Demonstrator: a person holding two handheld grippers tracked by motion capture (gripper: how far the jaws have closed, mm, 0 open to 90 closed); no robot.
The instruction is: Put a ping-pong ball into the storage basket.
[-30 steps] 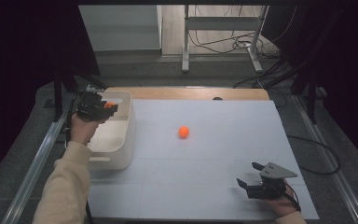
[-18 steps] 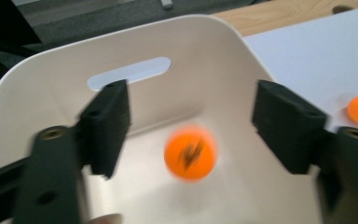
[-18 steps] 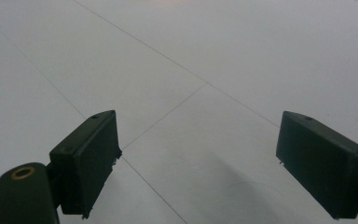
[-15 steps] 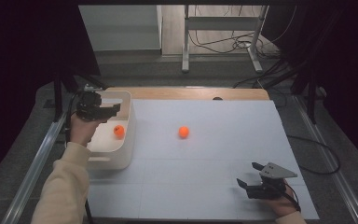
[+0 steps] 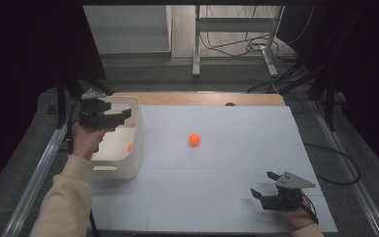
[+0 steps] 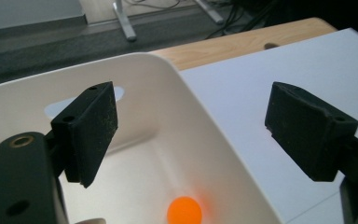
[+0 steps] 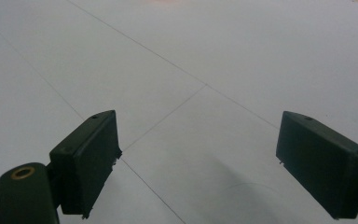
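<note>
One ball (image 6: 184,211) lies in the white bin (image 5: 131,159). L gripper (image 5: 113,116) hovers over the bin, jaws spread, empty. Second ball (image 5: 194,139) sits on the sheet, right of the bin, nearer L than R gripper (image 5: 265,186), which is also spread, empty, well apart from the bin.

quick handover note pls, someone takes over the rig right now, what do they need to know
Left gripper: open, holding nothing, above the white bin.
Right gripper: open, holding nothing, low over the white table sheet at the near right.
Done: one orange ball lies inside the bin.
Left: the second orange ball sits loose mid-table, apart from both grippers. It likely goes into the bin next; the left gripper looks closer.
</note>
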